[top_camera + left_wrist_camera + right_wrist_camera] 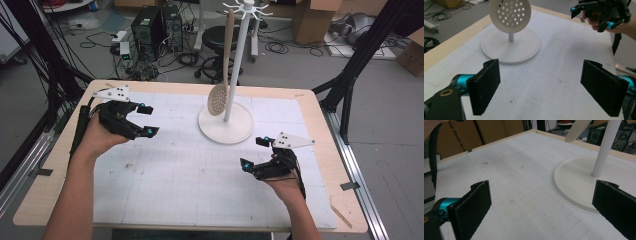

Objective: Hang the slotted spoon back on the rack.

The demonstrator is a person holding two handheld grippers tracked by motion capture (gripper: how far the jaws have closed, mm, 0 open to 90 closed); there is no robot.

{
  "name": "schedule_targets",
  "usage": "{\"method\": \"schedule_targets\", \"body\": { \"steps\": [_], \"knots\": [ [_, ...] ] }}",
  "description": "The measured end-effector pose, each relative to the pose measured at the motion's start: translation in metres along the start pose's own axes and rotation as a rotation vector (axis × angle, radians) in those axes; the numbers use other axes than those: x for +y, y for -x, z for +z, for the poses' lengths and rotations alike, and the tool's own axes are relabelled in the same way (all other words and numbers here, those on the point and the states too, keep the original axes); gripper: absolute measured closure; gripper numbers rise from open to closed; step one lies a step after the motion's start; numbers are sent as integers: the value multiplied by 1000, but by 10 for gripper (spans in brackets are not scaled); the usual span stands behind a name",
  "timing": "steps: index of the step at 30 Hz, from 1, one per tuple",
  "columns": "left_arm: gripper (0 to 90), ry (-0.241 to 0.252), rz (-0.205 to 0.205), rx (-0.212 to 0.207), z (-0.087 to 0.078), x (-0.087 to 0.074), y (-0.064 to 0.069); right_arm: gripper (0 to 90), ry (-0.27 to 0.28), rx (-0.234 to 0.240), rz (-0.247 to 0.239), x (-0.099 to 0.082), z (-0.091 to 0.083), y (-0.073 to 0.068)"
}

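Both tongs stand spread and empty, on either side of the slotted spoon hanging on its white rack.

Your left tongs sit low over the left part of the tabletop, jaws wide apart with nothing between them; your right tongs hover at the right, equally wide and empty. The slotted spoon hangs from the top ring of the rack, its perforated bowl just above the round base, between the two tongs and farther back. From the left gripper view you see the bowl's holes head-on and your right hand's tongs beyond. The right gripper view adds a cardboard box printed "Our Hands by", the rest cut off.
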State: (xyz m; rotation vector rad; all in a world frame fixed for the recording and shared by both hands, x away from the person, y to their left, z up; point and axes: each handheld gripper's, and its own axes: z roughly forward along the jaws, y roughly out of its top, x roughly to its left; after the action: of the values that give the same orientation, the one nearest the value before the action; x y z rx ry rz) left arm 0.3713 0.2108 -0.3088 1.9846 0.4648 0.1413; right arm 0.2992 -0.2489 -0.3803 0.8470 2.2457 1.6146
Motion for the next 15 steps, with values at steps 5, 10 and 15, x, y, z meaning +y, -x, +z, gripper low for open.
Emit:
{"method": "schedule_targets", "body": {
  "steps": [5,10,15],
  "knots": [
    [149,25,-5,4,-7,-15,4,11,-2,0,-1,0,1,-1],
    [132,58,1,-12,-11,-31,14,11,-2,-6,-3,0,1,0],
    [117,100,-18,-24,-14,-57,17,11,-7,-7,-6,-1,2,0]
  ]
}}
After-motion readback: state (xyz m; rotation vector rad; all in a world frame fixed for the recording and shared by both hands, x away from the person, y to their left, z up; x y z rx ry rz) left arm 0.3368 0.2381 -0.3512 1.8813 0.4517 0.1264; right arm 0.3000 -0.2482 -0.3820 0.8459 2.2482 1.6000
